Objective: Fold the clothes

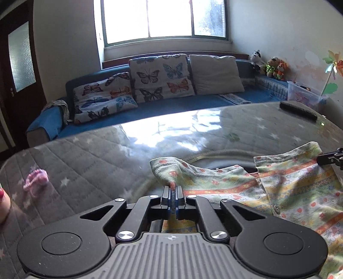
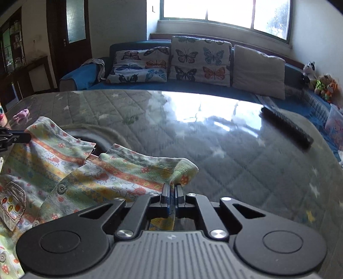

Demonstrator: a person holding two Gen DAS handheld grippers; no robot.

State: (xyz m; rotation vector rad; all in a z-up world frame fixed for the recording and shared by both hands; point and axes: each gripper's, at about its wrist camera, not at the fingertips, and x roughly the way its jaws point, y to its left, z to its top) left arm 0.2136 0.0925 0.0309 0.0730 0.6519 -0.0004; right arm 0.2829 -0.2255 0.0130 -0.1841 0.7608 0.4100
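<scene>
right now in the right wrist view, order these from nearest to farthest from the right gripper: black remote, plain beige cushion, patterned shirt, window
1. patterned shirt, clamped in the right gripper
2. black remote, on the table, to the right
3. plain beige cushion, on the sofa behind the table
4. window, in the back wall

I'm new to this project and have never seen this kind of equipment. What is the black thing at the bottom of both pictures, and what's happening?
Each black thing is a hand-held gripper with a camera looking along its two fingers; a person carries one in each hand. One picture comes from the left gripper, the other from the right gripper. Both are pinched shut on a patterned child's shirt, one at each side, above a quilted grey table cover. A dark remote and a small pink item also lie there.
</scene>
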